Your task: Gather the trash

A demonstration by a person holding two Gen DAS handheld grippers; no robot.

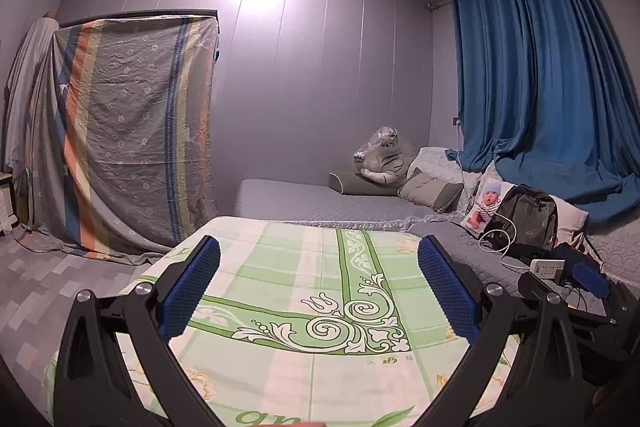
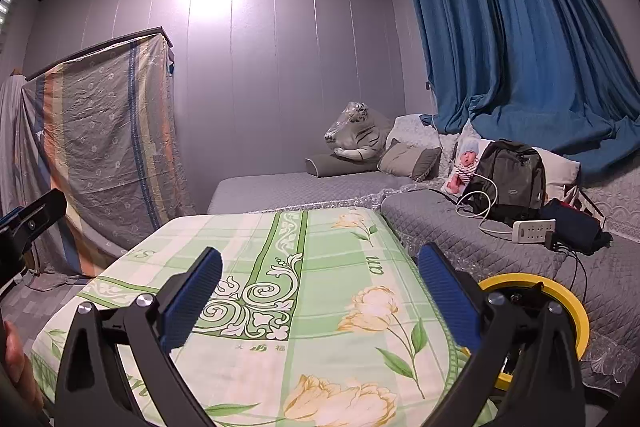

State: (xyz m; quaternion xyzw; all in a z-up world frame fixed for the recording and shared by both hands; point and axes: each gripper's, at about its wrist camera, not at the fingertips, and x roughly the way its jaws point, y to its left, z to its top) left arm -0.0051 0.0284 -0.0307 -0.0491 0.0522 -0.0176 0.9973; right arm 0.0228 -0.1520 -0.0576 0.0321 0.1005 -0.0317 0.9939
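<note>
Both the left gripper (image 1: 319, 285) and right gripper (image 2: 320, 293) hover spread wide, empty, above the green floral-clothed table (image 2: 320, 355); no trash is discernible.

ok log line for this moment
left gripper open, empty | right gripper open, empty | both over green floral sheet | no trash visible

Left wrist: looked forward, low and close over green floral sheet (image 1: 320, 287).
Right wrist: same, rightward.
Shared: sheet, blue curtain (image 1: 540, 67).

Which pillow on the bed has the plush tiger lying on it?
The dark grey bolster pillow, leftmost. The plastic-wrapped tiger rests on it; the square two-tone cushion to its right carries nothing.
</note>
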